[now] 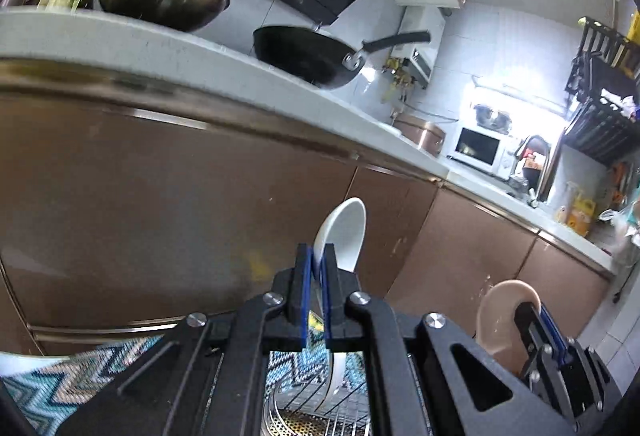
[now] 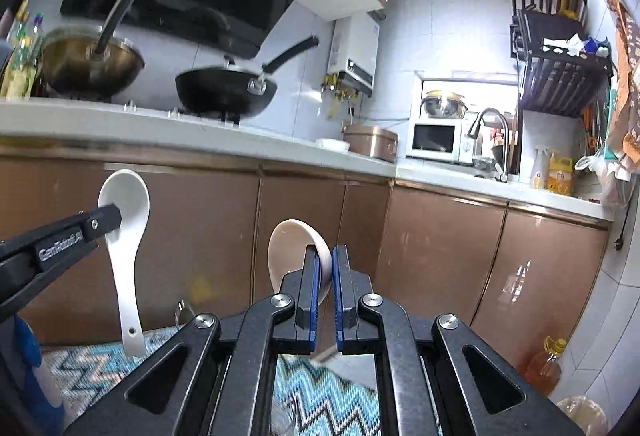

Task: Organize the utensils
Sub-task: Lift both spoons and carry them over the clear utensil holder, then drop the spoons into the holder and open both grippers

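My left gripper [image 1: 319, 260] is shut on a white ceramic spoon [image 1: 344, 232], bowl up and handle hanging down; it also shows in the right wrist view [image 2: 126, 236], held by the left gripper [image 2: 107, 217]. My right gripper [image 2: 326, 264] is shut on a beige ceramic spoon [image 2: 294, 252], bowl upward. In the left wrist view the beige spoon [image 1: 500, 316] and the right gripper [image 1: 538, 320] sit at the lower right. Both spoons are held in the air in front of brown cabinet doors.
A wire rack [image 1: 304, 412] lies below the left gripper over a zigzag-patterned cloth [image 2: 332, 392]. A white counter [image 2: 200, 124] carries a wok [image 2: 226, 88] and a pot [image 2: 92, 64]. A sink tap [image 2: 492, 132], a microwave [image 2: 436, 140] and an oil bottle [image 2: 546, 364] stand at the right.
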The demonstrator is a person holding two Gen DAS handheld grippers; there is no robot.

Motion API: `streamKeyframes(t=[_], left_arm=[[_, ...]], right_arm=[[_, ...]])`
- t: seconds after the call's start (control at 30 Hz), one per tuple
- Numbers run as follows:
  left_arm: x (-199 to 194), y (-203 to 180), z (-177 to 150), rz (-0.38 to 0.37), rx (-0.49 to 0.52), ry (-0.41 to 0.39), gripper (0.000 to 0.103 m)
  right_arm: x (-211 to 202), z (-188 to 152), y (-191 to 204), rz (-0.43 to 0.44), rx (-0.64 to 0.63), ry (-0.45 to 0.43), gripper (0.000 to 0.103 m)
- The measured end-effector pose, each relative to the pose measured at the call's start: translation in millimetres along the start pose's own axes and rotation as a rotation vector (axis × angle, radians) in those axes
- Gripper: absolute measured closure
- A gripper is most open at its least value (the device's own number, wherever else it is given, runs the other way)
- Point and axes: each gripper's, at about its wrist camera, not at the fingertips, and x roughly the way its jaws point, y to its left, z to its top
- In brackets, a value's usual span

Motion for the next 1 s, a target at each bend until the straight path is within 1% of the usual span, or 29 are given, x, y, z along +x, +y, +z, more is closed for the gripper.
streamKeyframes(t=[0.13,0.27,0.33,0.37,0.4,0.43,0.5,0.6,0.67,0.73,0.87,1.0], left_arm=[[9.5,1.5,-25.4,0.049,0.016,-0.005,0.099],[12.8,3.1,-44.9,0.064,0.026,0.023,0.098],[12.0,5.5,-52.4,0.064,0.024,0.043,0.096],[11.8,6.3,-54.3,0.065,0.023,0.05,0.095],[10.9,6.5,-55.6,0.062,0.026,0.054,0.093],[9.9,6.0,-55.6,0.06,0.036,0.057,0.084],[3.5,5.4,-58.4,0.044,0.061,0.073,0.075],[-11.6,7.8,-52.0,0.036,0.073,0.08,0.072],[-22.6,11.6,-44.6,0.035,0.064,0.083,0.071],[-39.9,18.6,-33.0,0.04,0.056,0.068,0.069],[-76.8,25.6,-10.5,0.052,0.089,0.042,0.069],[-119.5,30.4,15.5,0.047,0.142,0.057,0.068]], right_arm=[[4.6,-25.8,10.2,0.003,-0.041,0.04,0.096],[3.2,-43.1,14.0,0.018,-0.044,0.082,0.095],[-1.0,-48.3,16.4,0.021,-0.054,0.096,0.094],[-3.2,-49.8,17.0,0.025,-0.055,0.104,0.091],[-4.1,-50.8,18.2,0.024,-0.058,0.109,0.086],[-6.3,-51.0,18.9,0.025,-0.061,0.115,0.078],[-11.6,-48.4,18.9,0.026,-0.056,0.12,0.07],[-20.0,-40.3,18.2,0.04,-0.048,0.142,0.067],[-29.3,-34.9,16.7,0.044,-0.039,0.151,0.067],[-39.8,-29.6,13.5,0.043,-0.025,0.154,0.066],[-72.5,-12.3,2.8,0.041,0.011,0.149,0.065],[-111.2,8.8,-8.3,0.033,0.033,0.14,0.064]])
